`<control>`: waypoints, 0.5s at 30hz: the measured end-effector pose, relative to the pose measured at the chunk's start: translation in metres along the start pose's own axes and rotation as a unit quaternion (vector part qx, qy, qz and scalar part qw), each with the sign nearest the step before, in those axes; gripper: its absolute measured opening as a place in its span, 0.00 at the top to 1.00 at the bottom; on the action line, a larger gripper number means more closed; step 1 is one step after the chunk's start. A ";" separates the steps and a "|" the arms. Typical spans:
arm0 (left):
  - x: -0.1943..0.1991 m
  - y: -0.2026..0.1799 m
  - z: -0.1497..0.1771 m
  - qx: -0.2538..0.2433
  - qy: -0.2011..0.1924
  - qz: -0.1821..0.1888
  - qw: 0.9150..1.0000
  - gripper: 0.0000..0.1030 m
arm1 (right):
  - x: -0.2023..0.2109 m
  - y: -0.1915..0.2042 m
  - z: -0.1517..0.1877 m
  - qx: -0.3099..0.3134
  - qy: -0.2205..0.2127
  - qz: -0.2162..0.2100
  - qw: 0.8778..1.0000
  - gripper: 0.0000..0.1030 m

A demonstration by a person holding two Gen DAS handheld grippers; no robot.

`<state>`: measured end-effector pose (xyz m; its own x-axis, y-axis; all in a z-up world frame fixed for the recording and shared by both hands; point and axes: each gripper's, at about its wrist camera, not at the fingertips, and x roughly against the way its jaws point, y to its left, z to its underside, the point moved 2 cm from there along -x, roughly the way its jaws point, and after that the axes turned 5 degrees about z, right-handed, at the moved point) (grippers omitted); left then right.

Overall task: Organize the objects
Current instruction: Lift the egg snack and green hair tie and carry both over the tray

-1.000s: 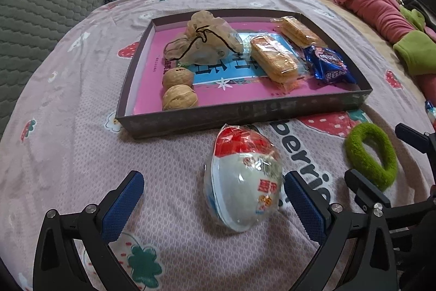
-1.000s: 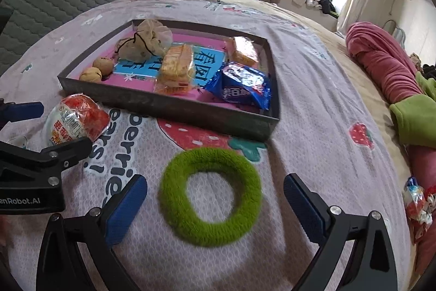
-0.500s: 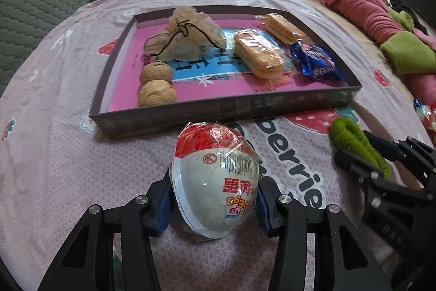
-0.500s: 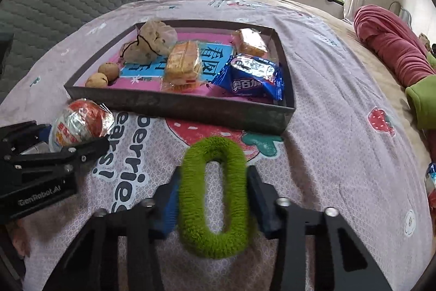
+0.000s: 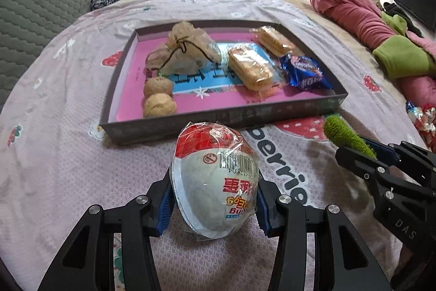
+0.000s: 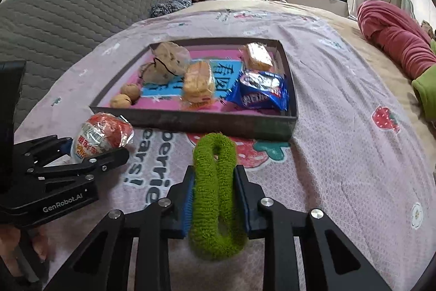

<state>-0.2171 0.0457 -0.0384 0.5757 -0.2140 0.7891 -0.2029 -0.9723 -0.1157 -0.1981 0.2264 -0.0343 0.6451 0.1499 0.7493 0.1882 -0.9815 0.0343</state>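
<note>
Left wrist view: the left gripper (image 5: 215, 198) is clenched on a wrapped egg-shaped snack (image 5: 215, 179), its blue pads pressed against both sides of the clear wrapper with the red cap end pointing away from the camera. The snack sits just in front of the near wall of the shallow box tray (image 5: 218, 122), which lies on the pink strawberry-print bedspread (image 5: 54, 154). Inside the tray, two walnuts (image 5: 158, 97) lie near the near-left corner, a tan drawstring pouch (image 5: 188, 51) sits behind them toward the far-left corner, two clear-wrapped biscuit packs (image 5: 249, 67) lie in the middle and toward the far-right corner, and a blue snack packet (image 5: 305, 71) rests by the right wall. At the right edge of the view the right gripper (image 5: 362, 147) reaches in with a green fuzzy ring (image 5: 343, 132) between its fingers, near the tray's near-right corner.

Right wrist view: the right gripper (image 6: 215, 198) grasps the green fuzzy ring (image 6: 215, 190), squeezed into a narrow loop between the blue pads, just in front of the tray's near wall (image 6: 196, 122). To the left, the left gripper (image 6: 90, 154) holds the snack (image 6: 100, 137) close to the tray's near-left corner. A rolled red blanket (image 6: 392, 34) lies at the bed's far-right edge.
</note>
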 end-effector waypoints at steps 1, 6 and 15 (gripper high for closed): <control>0.003 0.000 -0.001 0.000 -0.002 0.000 1.000 0.50 | 0.003 0.000 -0.001 -0.001 -0.003 -0.002 1.000 0.73; 0.020 0.001 -0.004 0.001 -0.009 -0.003 1.000 0.50 | 0.019 0.008 -0.007 0.002 -0.013 -0.006 1.000 0.73; 0.056 0.002 -0.014 -0.003 -0.028 -0.013 1.000 0.50 | 0.056 0.016 -0.026 0.004 -0.038 -0.014 0.999 0.73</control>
<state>-0.1965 0.0328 0.0146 0.6239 -0.1942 0.7570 -0.1923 -0.9770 -0.0922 -0.1783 0.2159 0.0250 0.6935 0.1858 0.6961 0.2121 -0.9760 0.0492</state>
